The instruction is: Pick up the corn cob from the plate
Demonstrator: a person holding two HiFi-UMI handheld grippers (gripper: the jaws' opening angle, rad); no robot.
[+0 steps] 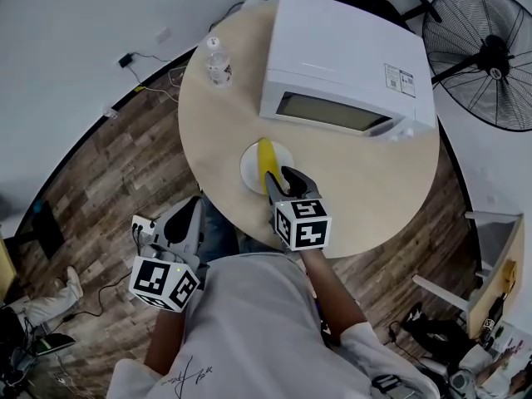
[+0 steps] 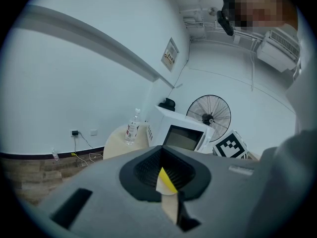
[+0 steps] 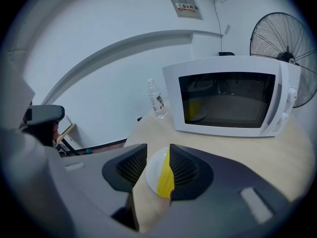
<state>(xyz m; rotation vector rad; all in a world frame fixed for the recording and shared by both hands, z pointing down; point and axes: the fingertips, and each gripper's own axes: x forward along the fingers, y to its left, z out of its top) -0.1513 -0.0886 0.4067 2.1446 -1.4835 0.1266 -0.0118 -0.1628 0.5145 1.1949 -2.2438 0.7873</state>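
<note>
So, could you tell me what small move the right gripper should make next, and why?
I would probably lower the right gripper slightly: its tongs stand open with the corn cob showing between them on the plate, not yet gripped and seemingly lower down.

Corn cob on plate, before the microwave.

Microwave, bottle, fan, round table

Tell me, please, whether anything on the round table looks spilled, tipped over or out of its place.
Nothing stands out. The water bottle stands upright, the microwave has its door closed, and the corn cob lies on its plate. The table shows no spill.
</note>
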